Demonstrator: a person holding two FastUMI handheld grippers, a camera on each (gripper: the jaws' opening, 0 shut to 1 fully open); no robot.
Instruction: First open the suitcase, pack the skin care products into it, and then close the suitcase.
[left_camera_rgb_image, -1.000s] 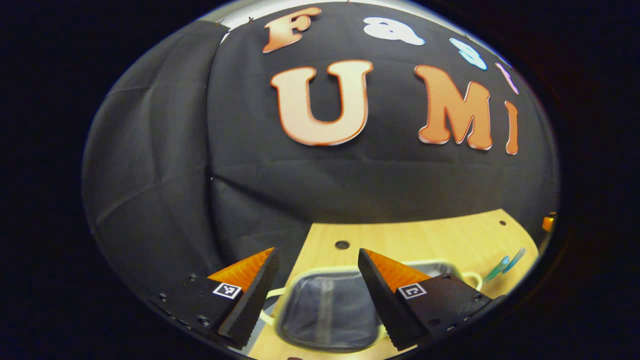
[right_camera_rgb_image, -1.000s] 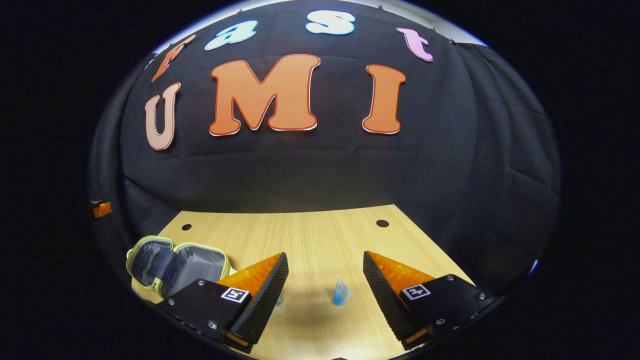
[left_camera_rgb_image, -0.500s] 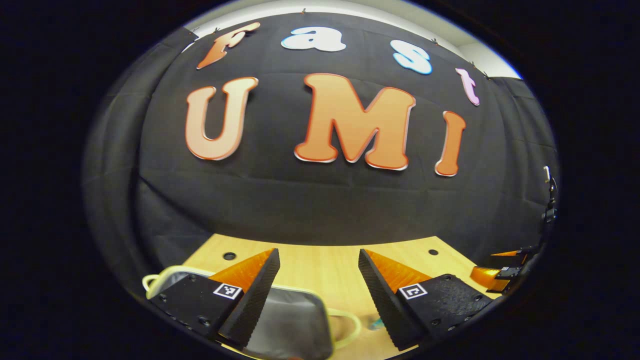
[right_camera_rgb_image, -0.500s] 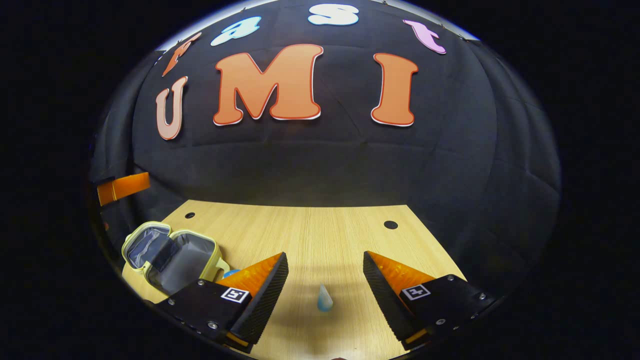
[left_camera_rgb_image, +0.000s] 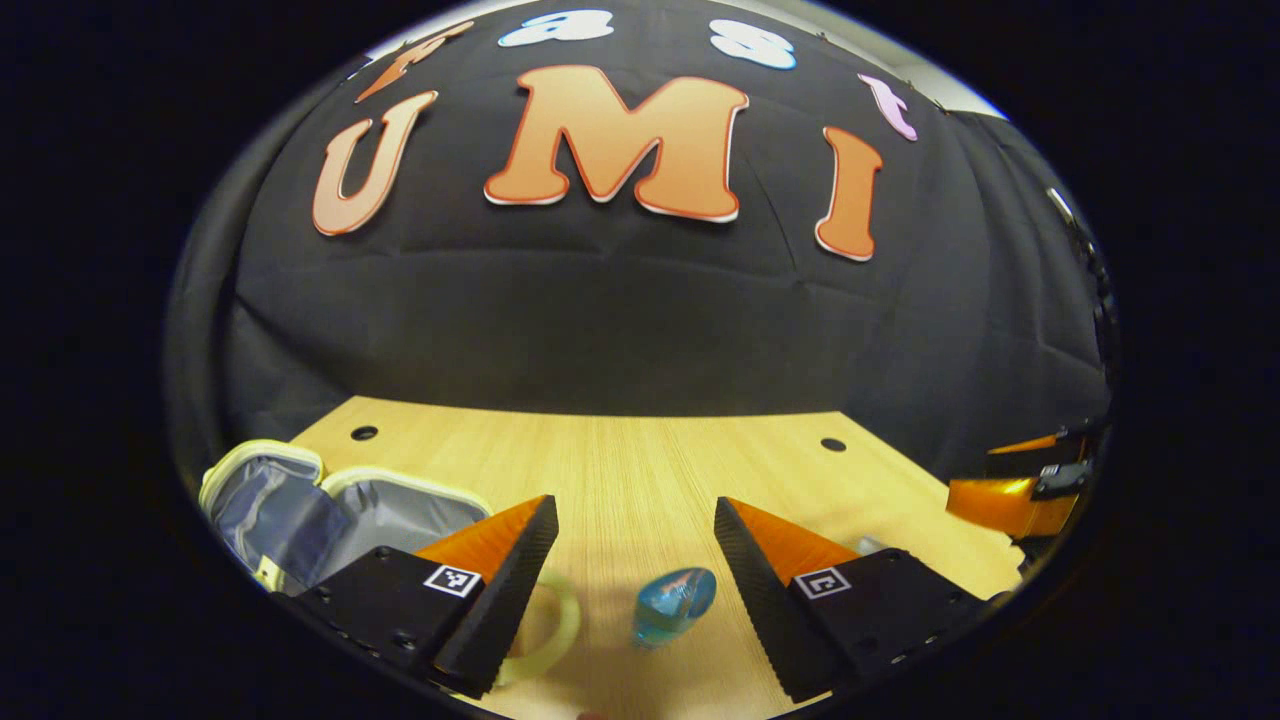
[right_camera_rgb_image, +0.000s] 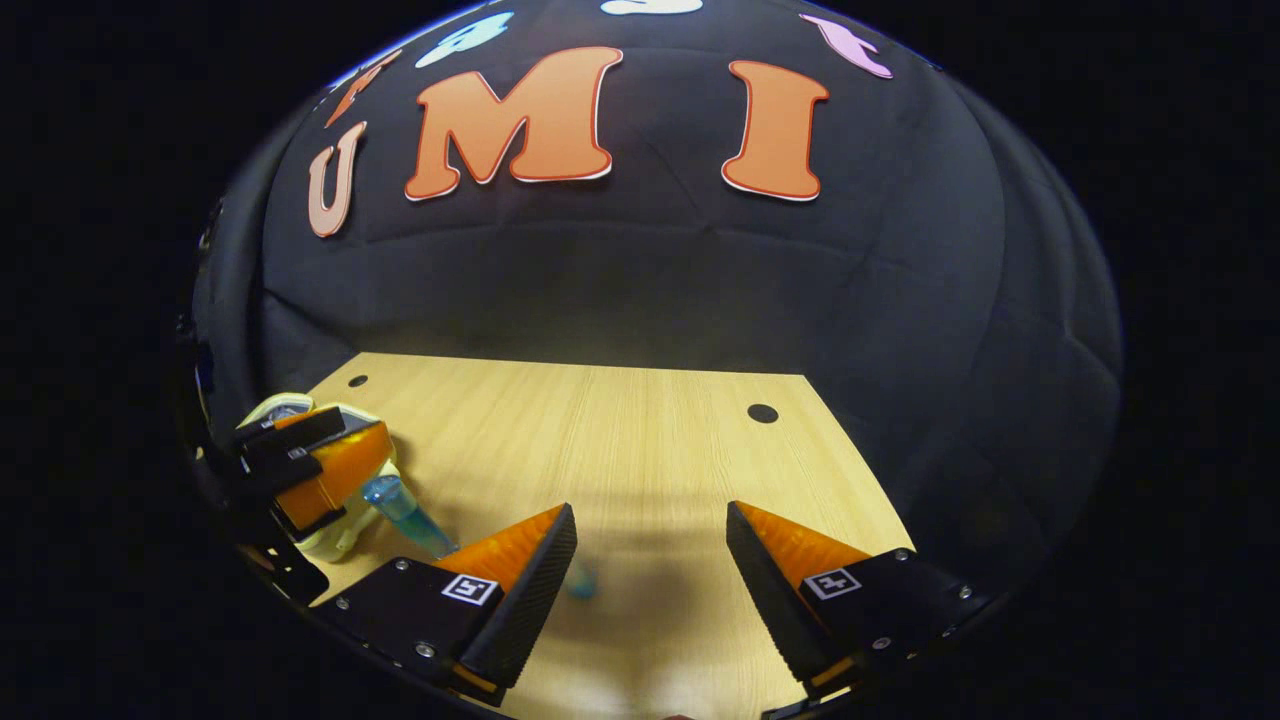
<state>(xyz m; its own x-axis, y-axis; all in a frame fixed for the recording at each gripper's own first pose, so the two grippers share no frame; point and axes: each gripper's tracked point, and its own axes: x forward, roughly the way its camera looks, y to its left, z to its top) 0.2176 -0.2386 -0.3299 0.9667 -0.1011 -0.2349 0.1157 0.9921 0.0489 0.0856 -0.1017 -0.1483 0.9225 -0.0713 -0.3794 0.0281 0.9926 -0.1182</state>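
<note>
The small pale-yellow suitcase (left_camera_rgb_image: 262, 462) lies open at the left of the wooden table (left_camera_rgb_image: 650, 470), its grey lining showing and its loop handle (left_camera_rgb_image: 562, 628) toward me. A blue skin care tube (left_camera_rgb_image: 675, 603) lies on the table between the fingers of my left gripper (left_camera_rgb_image: 633, 502), which is open and holds nothing. In the right gripper view the same tube (right_camera_rgb_image: 405, 510) lies just right of the left gripper (right_camera_rgb_image: 320, 465), which hides most of the suitcase (right_camera_rgb_image: 275, 408). My right gripper (right_camera_rgb_image: 651, 510) is open over bare wood, with a second blue item (right_camera_rgb_image: 580, 581) peeking out beside its left finger.
The black cloth wall stands along the table's far edge. Round holes (right_camera_rgb_image: 762, 412) mark the table's far corners. In the left gripper view the right gripper (left_camera_rgb_image: 1015, 495) shows at the right edge, and a pale object (left_camera_rgb_image: 870, 545) lies by my right finger.
The left gripper swung right, from over the open suitcase to over the blue tube. The right gripper drifted right, so the tube that lay between its fingers is now off to its left.
</note>
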